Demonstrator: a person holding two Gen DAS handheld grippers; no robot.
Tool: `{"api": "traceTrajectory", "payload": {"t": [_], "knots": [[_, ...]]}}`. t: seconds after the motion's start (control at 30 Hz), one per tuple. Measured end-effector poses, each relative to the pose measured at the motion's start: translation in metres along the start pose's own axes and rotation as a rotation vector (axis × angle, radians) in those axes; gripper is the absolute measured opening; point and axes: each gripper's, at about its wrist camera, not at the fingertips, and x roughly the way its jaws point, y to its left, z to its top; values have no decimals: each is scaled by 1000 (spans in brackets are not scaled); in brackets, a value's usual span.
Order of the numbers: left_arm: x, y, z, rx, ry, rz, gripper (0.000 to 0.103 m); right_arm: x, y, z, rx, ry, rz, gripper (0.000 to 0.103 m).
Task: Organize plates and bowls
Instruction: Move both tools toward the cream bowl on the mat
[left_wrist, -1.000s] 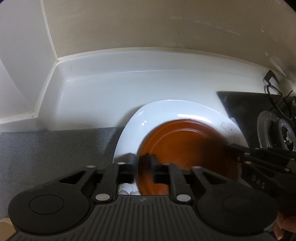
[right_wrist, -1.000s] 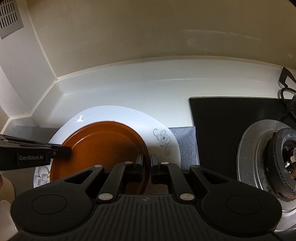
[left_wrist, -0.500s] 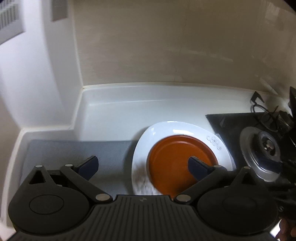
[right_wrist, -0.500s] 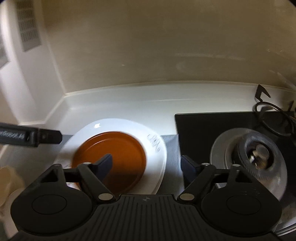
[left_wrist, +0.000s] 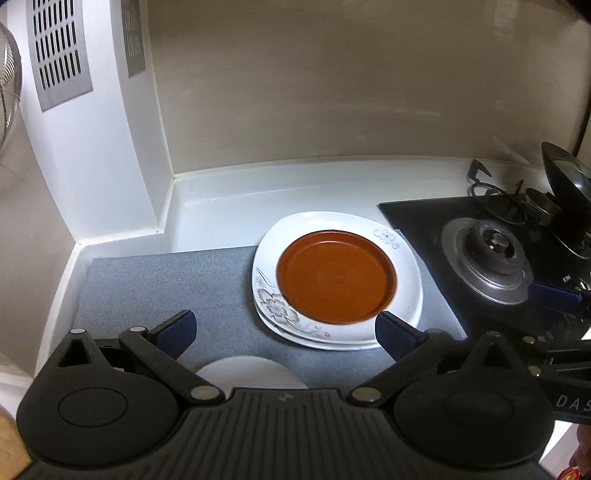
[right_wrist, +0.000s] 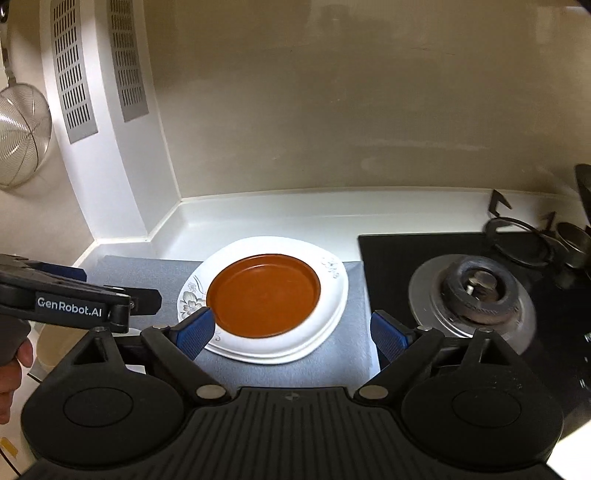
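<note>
A brown plate sits centred on stacked white floral plates on a grey mat covering the desk, just beside a gas burner. The left gripper hangs released above the mat, its jaws spread wide and empty. The right gripper is opening, nothing between its blue pads, clear of the plates.

Gray mat left of plates lies free.
</note>
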Motion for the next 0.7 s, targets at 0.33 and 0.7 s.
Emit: {"api": "traceTrajectory", "payload": {"t": [0.33,0.7], "knots": [[-38,-11,-22,25,-21,9,103,-38,10,-17,-15,-28,14,93],[-66,-3,-49,13,-41,17,103,-63,20,-28,-72,-4,33,93]]}}
